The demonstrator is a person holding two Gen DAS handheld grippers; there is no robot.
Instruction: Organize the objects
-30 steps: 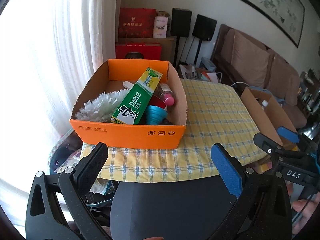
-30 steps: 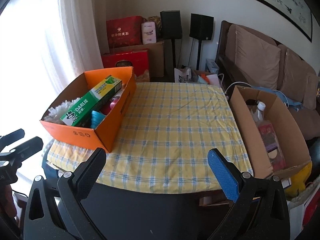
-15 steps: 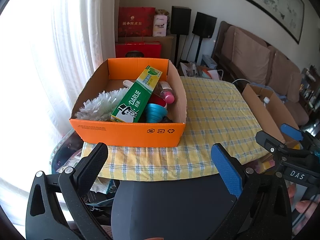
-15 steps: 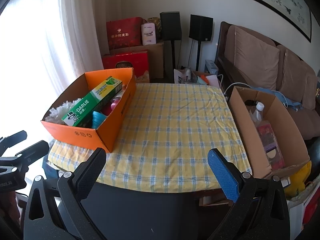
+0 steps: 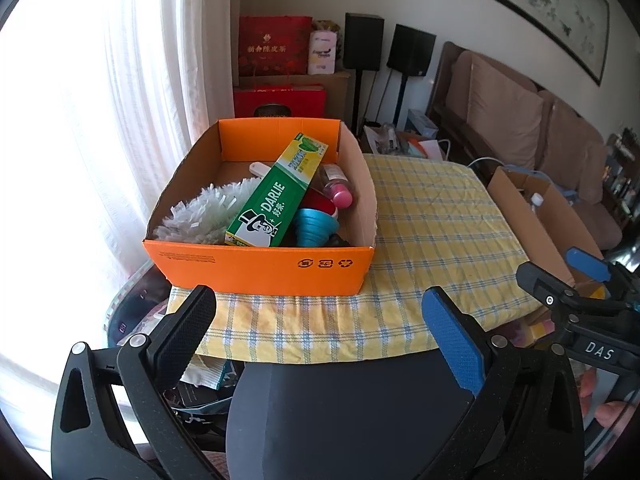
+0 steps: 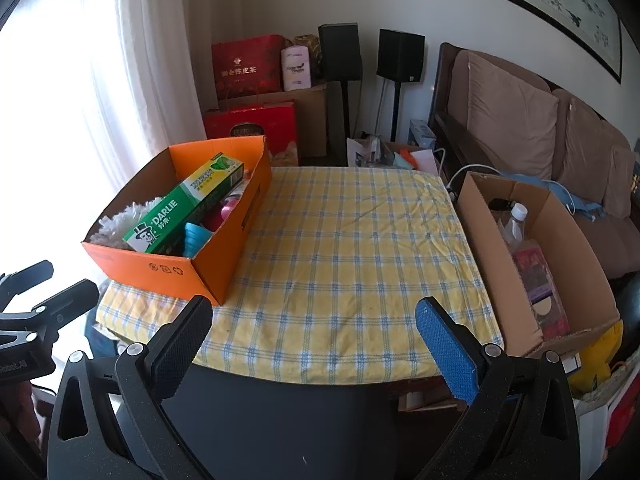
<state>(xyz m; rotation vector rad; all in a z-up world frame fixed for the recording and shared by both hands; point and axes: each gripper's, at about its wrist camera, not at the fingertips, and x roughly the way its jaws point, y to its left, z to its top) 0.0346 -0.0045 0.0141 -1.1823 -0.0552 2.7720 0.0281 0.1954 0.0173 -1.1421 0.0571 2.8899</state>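
Objects are sitting packed in the orange box [image 5: 260,268] at centre frame on the worktop [image 6: 352,248], barely shifting across the last second. Nearer, the left hand-held gripper [image 5: 320,320] and right hand-held gripper [image 6: 312,320] are hanging wide open, empty; cloth bare either way.

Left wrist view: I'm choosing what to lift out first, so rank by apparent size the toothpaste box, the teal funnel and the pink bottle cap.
1. Toothpaste box, clearly the largest.
2. Teal funnel, partly hidden behind the orange box wall.
3. Pink bottle cap, the smallest, though it lies slightly farther back.
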